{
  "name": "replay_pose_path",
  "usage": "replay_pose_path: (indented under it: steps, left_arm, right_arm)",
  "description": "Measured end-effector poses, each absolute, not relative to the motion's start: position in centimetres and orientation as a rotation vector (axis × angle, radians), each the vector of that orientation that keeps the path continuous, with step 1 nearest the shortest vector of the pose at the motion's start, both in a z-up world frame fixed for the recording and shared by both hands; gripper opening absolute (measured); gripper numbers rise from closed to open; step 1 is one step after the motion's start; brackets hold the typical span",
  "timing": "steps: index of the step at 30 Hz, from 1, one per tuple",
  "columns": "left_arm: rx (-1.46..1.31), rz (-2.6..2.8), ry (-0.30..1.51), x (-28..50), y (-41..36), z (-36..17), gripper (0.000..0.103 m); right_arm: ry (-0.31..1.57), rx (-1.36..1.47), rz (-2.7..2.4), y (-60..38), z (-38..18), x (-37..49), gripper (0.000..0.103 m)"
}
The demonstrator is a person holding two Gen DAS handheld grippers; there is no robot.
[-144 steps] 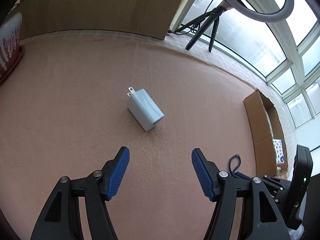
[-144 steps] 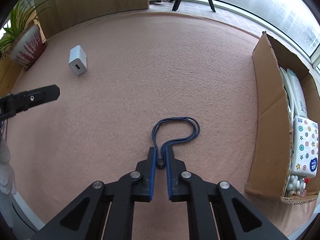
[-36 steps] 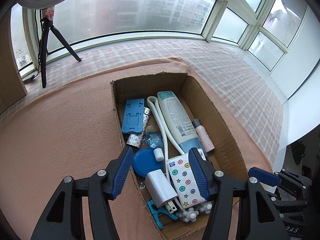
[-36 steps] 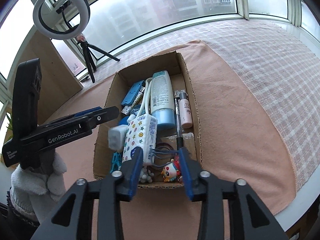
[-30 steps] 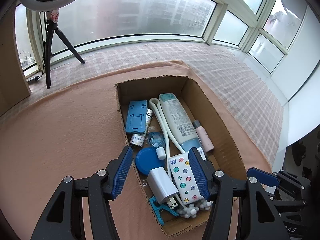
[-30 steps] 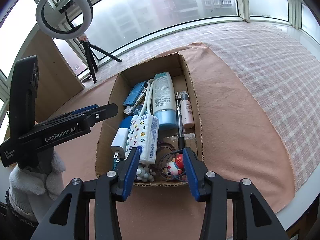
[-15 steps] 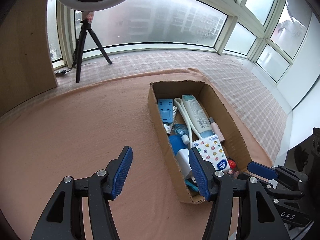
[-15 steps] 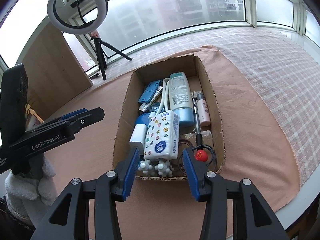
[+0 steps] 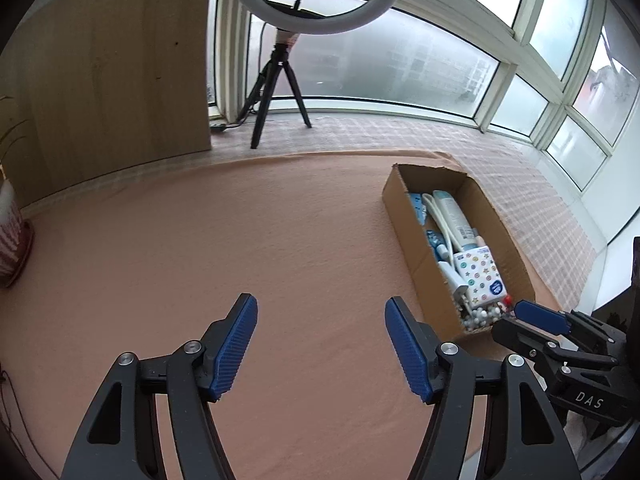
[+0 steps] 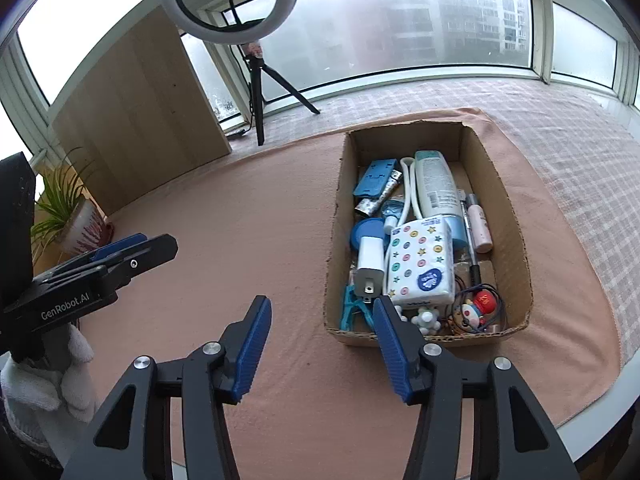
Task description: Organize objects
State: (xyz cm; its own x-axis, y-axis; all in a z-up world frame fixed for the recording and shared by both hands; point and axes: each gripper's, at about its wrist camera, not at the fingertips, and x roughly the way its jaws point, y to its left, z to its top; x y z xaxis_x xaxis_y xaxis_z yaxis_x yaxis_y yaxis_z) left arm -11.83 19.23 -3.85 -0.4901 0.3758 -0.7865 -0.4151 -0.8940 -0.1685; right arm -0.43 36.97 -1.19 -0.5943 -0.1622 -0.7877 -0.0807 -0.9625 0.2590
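Note:
A cardboard box (image 10: 516, 216) stands on the pink cloth, also seen at the right of the left wrist view (image 9: 404, 224). Inside lie a white charger (image 10: 370, 266), a dotted tissue pack (image 10: 422, 260), a lotion bottle (image 10: 436, 188), a blue phone stand (image 10: 374, 178), a dark hair band (image 10: 480, 308) and small toys. My right gripper (image 10: 322, 338) is open and empty, just in front of the box's near left corner. My left gripper (image 9: 320, 338) is open and empty over bare cloth, left of the box; it also shows in the right wrist view (image 10: 136, 246).
A ring light on a tripod (image 10: 256, 92) and a wooden panel (image 9: 120, 80) stand at the back. A potted plant (image 10: 76, 216) is at the far left. The table edge (image 10: 592, 408) runs close on the right. The right gripper's tip (image 9: 536, 316) appears by the box.
Both grippers let go of the charger and the hair band into the box, then drew back and left. The box now sits farther away in both views.

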Motion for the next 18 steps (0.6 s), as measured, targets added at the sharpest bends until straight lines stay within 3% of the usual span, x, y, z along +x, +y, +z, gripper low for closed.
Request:
replay_pose_path:
  steps: [5,13,18]
  left_arm:
    - [-1.262,2.441,0.060,-10.5,14.8,-4.1,0.076]
    - [-1.339,2.537,0.082,-8.5,8.7,-5.9,0.088]
    - [-1.407,2.559,0.036,-7.5,5.4,-7.4,0.091]
  right_arm:
    - [-0.360,1.389,-2.703,33.6,-1.4,-0.7,0.055]
    - [-0.269,1.368,-2.687,28.0,-2.2,-0.9,0.070]
    - [-0.183,1.378,-2.653,24.9,-3.0,-0.7,0.071]
